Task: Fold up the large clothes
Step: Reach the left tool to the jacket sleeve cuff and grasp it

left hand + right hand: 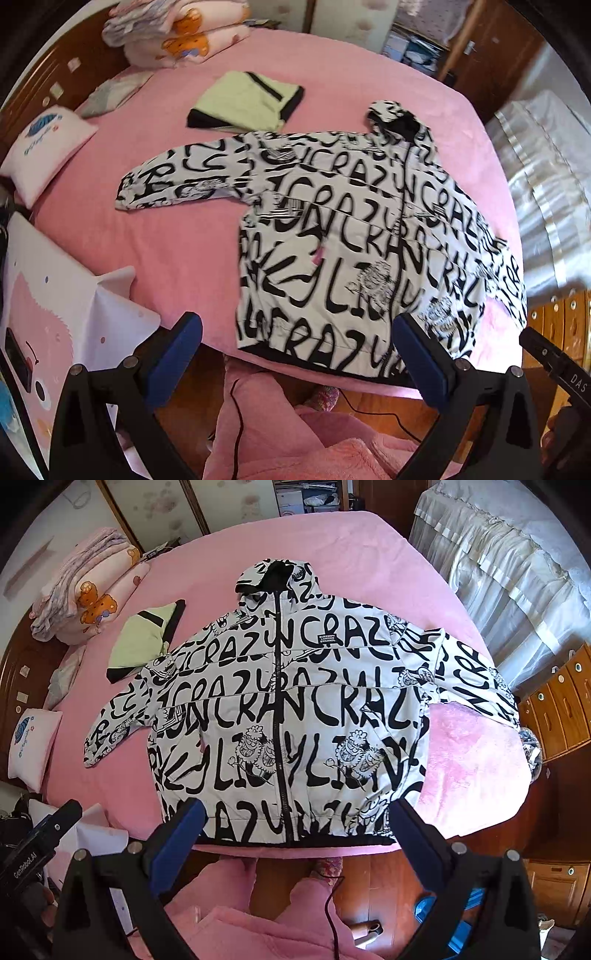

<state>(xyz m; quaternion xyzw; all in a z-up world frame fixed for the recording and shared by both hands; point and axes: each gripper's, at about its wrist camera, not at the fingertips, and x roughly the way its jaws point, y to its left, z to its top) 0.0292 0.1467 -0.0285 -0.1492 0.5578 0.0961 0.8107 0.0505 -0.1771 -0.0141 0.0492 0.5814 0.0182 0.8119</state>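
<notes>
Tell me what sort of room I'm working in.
Most likely a bedroom: a bed with a pink fleece cover, stacked folded quilts, a small pink pillow and pale curtains.

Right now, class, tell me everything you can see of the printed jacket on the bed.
The jacket is white, covered in bold black lettering and cartoon doodles, with a black front zip closed to a black-lined collar and a black hem band. It looks padded, with stitched horizontal seams. It lies flat and face up on the pink bedspread, sleeves spread to both sides, the hem at the near edge. One sleeve hangs over the bed's side; the other shoulder overlaps a folded green garment. Neither open hand-held gripper touches it.
</notes>
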